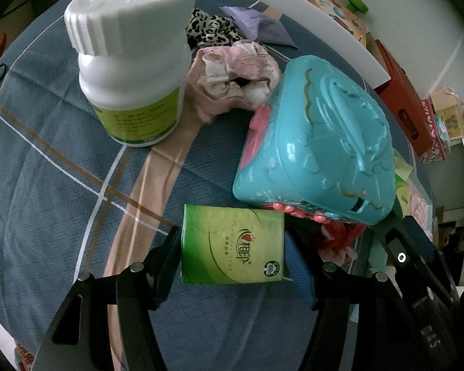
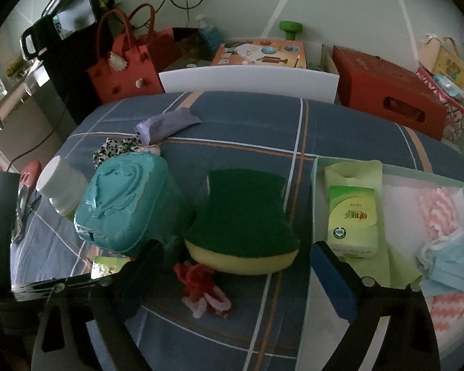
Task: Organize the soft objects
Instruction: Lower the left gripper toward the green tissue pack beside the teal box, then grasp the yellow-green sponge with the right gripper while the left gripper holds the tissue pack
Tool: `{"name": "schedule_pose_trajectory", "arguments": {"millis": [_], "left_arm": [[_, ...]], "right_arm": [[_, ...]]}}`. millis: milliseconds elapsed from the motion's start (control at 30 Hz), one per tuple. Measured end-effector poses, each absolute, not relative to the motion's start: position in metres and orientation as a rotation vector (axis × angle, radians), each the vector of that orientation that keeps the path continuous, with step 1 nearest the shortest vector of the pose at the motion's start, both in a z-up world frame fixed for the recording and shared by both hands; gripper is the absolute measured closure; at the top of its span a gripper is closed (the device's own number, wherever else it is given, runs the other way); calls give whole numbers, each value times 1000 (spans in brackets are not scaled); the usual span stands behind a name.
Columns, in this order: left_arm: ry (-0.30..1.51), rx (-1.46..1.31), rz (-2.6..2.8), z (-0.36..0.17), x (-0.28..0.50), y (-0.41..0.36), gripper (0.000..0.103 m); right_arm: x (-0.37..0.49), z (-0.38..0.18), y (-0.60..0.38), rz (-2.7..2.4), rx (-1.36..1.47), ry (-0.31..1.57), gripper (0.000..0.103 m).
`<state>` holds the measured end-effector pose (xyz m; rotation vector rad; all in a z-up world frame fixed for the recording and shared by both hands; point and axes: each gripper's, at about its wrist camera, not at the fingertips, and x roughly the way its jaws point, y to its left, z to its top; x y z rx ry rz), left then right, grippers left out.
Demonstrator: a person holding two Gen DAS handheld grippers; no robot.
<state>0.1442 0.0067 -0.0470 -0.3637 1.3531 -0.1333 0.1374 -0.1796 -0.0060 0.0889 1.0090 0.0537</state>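
Two grippers at work: our left gripper (image 1: pixel 232 247) has its fingers closed against the short sides of a green tissue pack (image 1: pixel 233 244), just beside the teal toy case (image 1: pixel 318 142), while our right gripper (image 2: pixel 232 266), open and empty, faces the scouring sponge (image 2: pixel 244 219) directly ahead, its long axis crosswise, left of the tray (image 2: pixel 315 191).
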Motion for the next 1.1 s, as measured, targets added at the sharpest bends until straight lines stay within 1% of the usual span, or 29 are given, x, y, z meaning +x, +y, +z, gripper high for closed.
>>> {"name": "schedule_pose_trajectory", "arguments": {"millis": [67,133,200,267,533,700,767,800,933,967,1100], "left_arm": [[1353,-364,-132,-53,143,3,37],[1353,-363,-132,-54,143,2,37],[1353,-364,-131,-54,143,2,37],[1353,-364,-131,-54,143,2,37],[1353,-363,-130,-54,143,2,37],[1352,-362,-124,-56,144,-10,37],[1352,-360,-123,-56,144,-10,37],[1352,-359,-123,-56,144,-10,37],[1352,-356,-120,-56,145,-15,37],[1352,-357,-121,-56,145,-15,37],[1353,-359,-121,-56,145,-16,37]], "right_arm": [[138,-8,-179,56,87,1012,17],[139,-9,-178,54,79,1016,20],[139,-10,-177,54,76,1018,31],[139,-10,-178,51,81,1018,34],[138,-9,-180,56,97,1021,38],[138,-8,-180,61,103,1021,47],[138,-8,-182,62,114,1020,55],[138,-8,-183,62,117,1021,56],[137,-8,-184,65,128,1023,57],[137,-7,-184,68,129,1023,60],[135,-5,-185,69,126,1020,62]]}}
